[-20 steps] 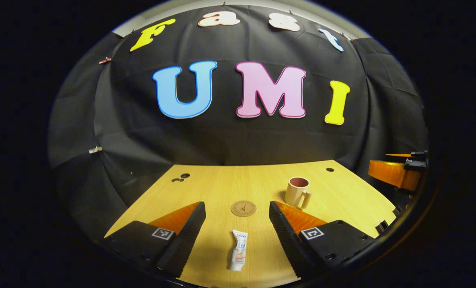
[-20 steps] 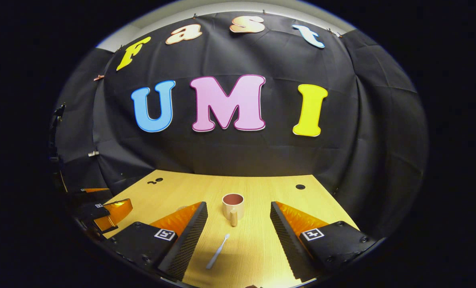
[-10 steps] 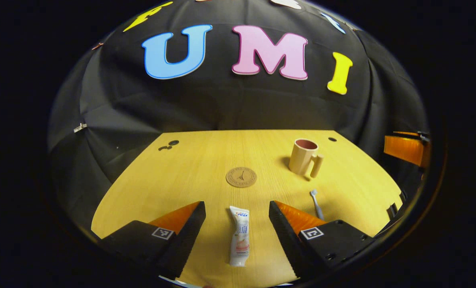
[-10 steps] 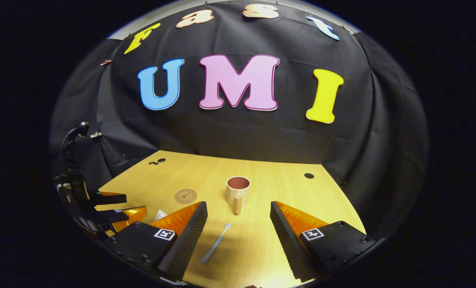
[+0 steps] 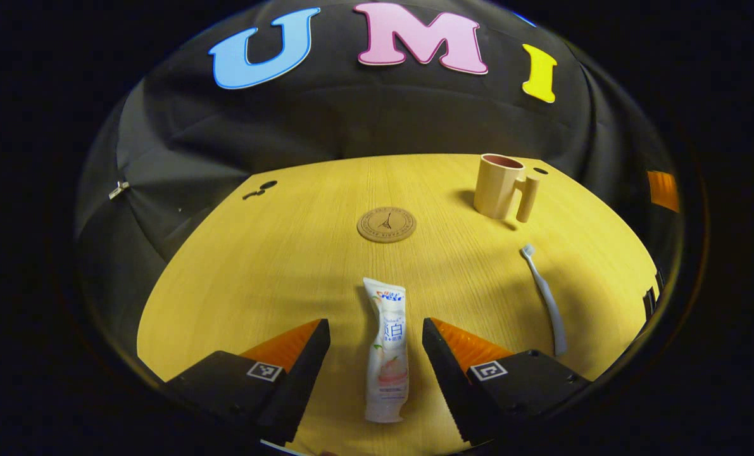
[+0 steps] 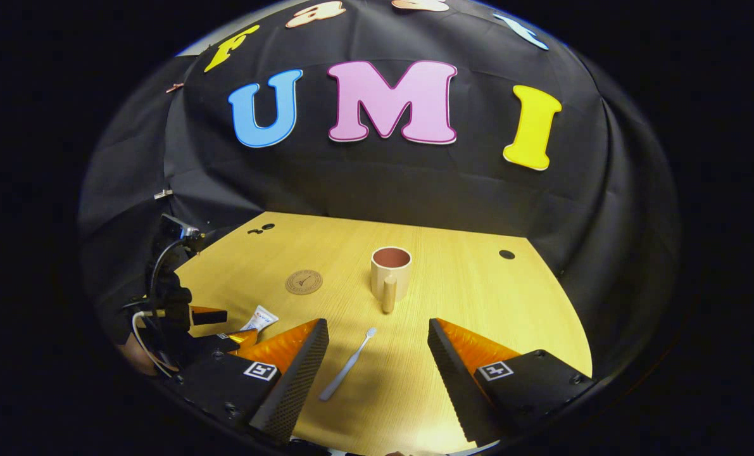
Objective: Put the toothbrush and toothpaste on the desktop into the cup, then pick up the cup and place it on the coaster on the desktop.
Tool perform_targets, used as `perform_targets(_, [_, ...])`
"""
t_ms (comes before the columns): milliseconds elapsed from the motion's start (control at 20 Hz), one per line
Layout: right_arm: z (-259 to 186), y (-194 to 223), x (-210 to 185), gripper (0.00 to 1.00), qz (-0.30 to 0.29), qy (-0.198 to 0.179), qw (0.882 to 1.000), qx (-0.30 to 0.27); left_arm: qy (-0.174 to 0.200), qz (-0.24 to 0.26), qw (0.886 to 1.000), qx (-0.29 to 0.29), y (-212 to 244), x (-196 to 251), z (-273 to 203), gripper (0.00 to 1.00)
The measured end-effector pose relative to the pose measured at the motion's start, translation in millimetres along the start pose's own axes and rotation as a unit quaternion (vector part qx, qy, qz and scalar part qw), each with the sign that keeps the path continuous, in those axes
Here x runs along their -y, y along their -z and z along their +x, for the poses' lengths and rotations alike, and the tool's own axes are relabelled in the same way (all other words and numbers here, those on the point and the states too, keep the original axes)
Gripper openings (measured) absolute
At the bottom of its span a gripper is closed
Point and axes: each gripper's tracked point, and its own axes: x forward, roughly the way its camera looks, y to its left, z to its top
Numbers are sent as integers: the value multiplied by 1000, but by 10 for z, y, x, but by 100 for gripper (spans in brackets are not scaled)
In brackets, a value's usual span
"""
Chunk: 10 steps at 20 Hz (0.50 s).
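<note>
— Starting at the left of the table (image 5: 237,266): the left gripper (image 5: 371,342) hangs low with its fingers apart, one on each side of the toothpaste (image 5: 386,348), neither touching the tube. That straddle looks like the set-up for a first pick.

— And the middle?

— The coaster (image 5: 386,224) lies bare beyond the tube's far end, waiting for the last step. Further right the cup (image 5: 498,186) stands upright and empty, handle toward the near side, so both items can drop in from above. The toothbrush (image 5: 544,294) lies flat just nearer than the cup.

— What does the right gripper view add?

— It shows the right gripper (image 6: 377,354) with fingers spread wide, the toothbrush (image 6: 348,364) lying between them toward the left finger, untouched, and the cup (image 6: 390,272) straight ahead. It also catches the left gripper (image 6: 218,332) from outside, at the far left by the tube's cap end (image 6: 259,316). The left gripper view alone shows the whole tube.
</note>
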Motion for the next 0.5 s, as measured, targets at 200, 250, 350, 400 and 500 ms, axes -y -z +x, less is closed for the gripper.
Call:
perform_targets(200, [113,120,-12,98,11,-22,999,-21,2,-7,999,-41,170,51,108,90])
perform_targets(250, [151,136,-28,98,10,-31,999,-24,-2,-10,998,-54,229,47,121,89])
perform_targets(350, [232,159,-122,98,23,-63,997,-29,1,-32,998,-59,247,82,159,85])
perform_targets(400, [274,186,-159,98,40,-78,996,-33,-1,-47,996,-73,276,92,150,82])
perform_targets(500, [361,299,-160,99,56,-83,994,-47,-11,-53,995,-78,259,48,172,75])
